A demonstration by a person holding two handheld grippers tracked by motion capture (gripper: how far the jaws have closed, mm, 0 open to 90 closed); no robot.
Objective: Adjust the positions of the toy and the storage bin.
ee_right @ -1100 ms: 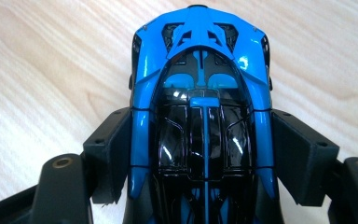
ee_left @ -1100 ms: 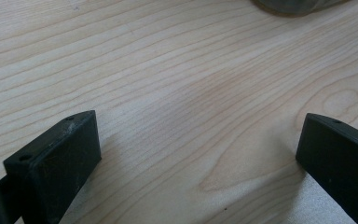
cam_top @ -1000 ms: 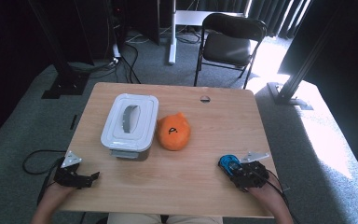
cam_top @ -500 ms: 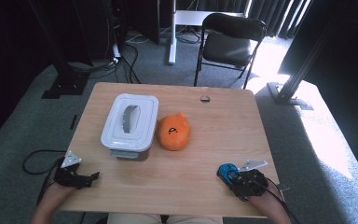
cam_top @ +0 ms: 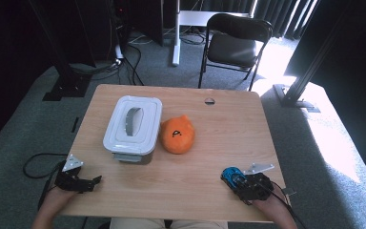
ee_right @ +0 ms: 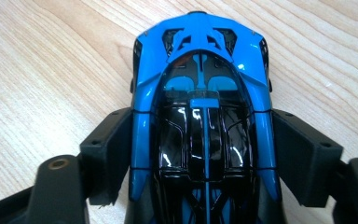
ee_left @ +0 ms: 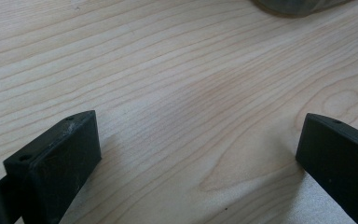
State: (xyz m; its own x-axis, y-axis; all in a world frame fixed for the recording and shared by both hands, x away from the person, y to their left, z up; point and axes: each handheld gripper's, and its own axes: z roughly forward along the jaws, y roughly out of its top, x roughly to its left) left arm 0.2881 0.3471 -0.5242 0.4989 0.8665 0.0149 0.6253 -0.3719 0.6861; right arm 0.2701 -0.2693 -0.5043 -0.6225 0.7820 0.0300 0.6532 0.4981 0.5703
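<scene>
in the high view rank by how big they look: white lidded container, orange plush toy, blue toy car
1. white lidded container
2. orange plush toy
3. blue toy car, clearly the smallest, though it sits nearest the camera and is partly covered by the right gripper

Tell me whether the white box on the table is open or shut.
Shut. The white box has its lid sitting flat and square on top in the high view, its grey handle facing up, with no gap visible.
</scene>
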